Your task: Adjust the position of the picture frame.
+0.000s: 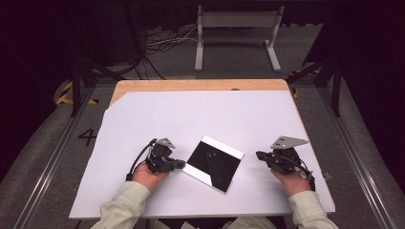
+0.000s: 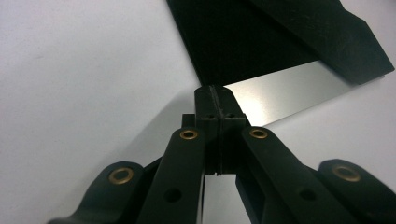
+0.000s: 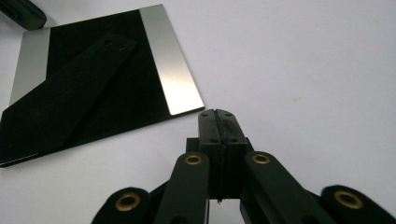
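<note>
Frame [image 1: 213,163] lies on table [image 1: 143,114], between grippers

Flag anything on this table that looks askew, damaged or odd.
Only the black-and-silver frame: it lies face down, turned diagonally to the white sheet's edges, its flat black stand strut on top. No damage or spill shows.

A dark "4" [image 1: 87,137] is marked on the grey floor [image 1: 43,157] left of the desk [image 1: 191,86]. Nothing else here can be read; the black-and-silver panel [image 1: 213,162] carries no lettering that I can make out.
</note>
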`<state>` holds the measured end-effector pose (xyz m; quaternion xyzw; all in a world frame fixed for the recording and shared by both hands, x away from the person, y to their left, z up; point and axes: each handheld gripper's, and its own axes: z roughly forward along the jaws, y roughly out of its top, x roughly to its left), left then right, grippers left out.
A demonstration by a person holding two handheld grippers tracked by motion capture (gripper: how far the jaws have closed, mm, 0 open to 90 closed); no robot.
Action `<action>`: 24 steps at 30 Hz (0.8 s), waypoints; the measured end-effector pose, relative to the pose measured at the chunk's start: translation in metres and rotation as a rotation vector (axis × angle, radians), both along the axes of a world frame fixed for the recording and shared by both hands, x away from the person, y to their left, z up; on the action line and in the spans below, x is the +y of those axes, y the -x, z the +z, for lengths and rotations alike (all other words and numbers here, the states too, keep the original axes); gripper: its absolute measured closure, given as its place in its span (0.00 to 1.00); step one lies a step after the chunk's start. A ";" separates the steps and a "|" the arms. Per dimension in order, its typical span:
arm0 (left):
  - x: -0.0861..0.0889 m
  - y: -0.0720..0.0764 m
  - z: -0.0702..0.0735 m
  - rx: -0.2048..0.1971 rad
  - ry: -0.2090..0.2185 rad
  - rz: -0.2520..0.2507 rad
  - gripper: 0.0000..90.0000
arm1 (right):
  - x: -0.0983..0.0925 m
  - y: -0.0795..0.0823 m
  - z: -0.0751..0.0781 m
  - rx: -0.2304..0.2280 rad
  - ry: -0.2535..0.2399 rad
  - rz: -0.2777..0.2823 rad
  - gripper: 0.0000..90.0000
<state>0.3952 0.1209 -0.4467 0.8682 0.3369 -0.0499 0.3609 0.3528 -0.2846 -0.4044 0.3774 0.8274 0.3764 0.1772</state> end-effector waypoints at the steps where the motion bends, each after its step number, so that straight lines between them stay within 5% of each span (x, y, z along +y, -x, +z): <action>1: 0.000 0.000 0.000 0.000 0.000 0.000 1.00 | 0.000 0.000 0.000 0.000 0.000 0.000 1.00; 14: -0.032 0.008 0.000 0.020 0.011 -0.214 1.00 | -0.014 0.002 0.002 0.010 -0.015 -0.032 1.00; 24: -0.062 0.016 -0.005 0.022 0.067 -0.298 1.00 | -0.024 0.006 0.007 0.003 -0.027 -0.056 1.00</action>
